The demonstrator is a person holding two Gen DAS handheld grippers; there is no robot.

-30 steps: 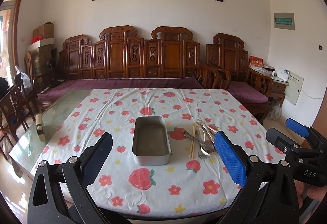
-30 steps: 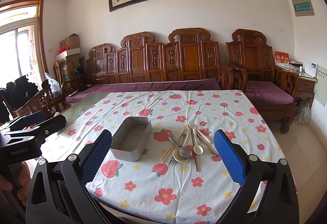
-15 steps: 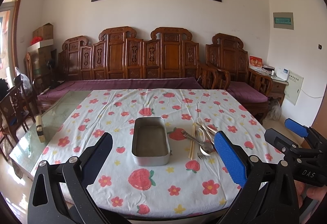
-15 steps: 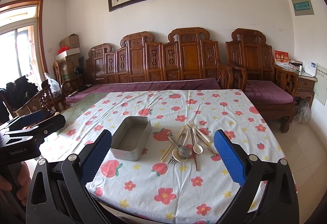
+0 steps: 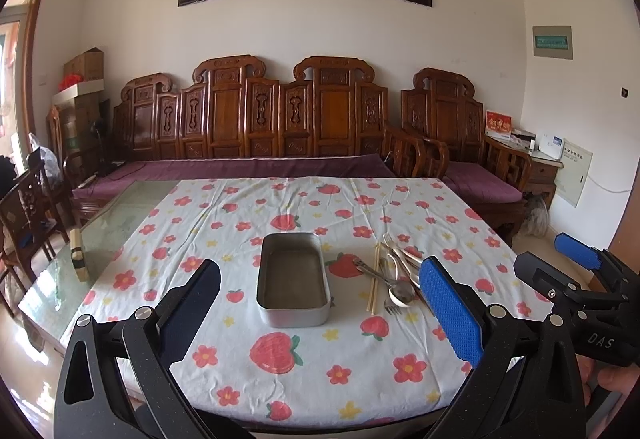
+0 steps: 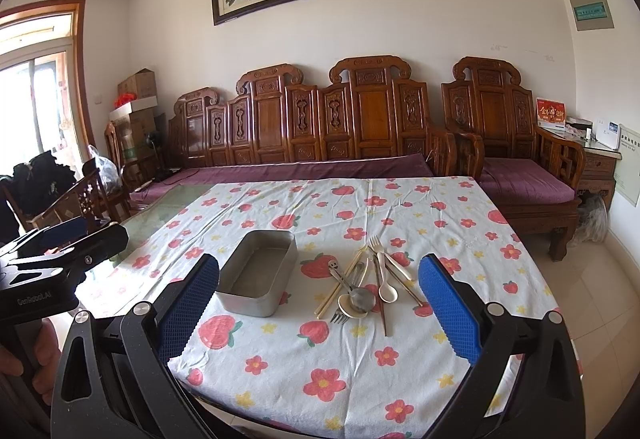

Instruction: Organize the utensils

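Right wrist view showed the right gripper (image 6: 319, 303) held off the near edge of the table, jaws spread wide and empty, the blue pads (image 6: 448, 313) well apart. Just ahead, between the fingers, lay the heap of utensils (image 6: 366, 289): forks, spoons and chopsticks crossed over one another on the flowered tablecloth (image 6: 360, 371). Ahead and to the left of the heap stood the metal tray (image 6: 260, 279), empty, close beside the pile but not touching it.

In the left wrist view, the left gripper (image 5: 320, 313) was likewise wide open and held nothing, with the tray straight ahead between its fingers and the utensils ahead to its right, partly hidden behind its blue right pad (image 5: 450, 313).

The chief risk, in my judgement, sat in the tangle. A steel spoon (image 6: 360, 299) rested across a pale one, and thin handles overlapped, so closing on one piece would likely drag or flip its neighbours, perhaps scattering them toward the table's edge. Flat cutlery on soft cloth is also hard to get under; the pads could bunch the cloth and shift the tray. The light tray might slide if a dropped piece struck its wall. The two grippers worked close together and could collide over the pile.
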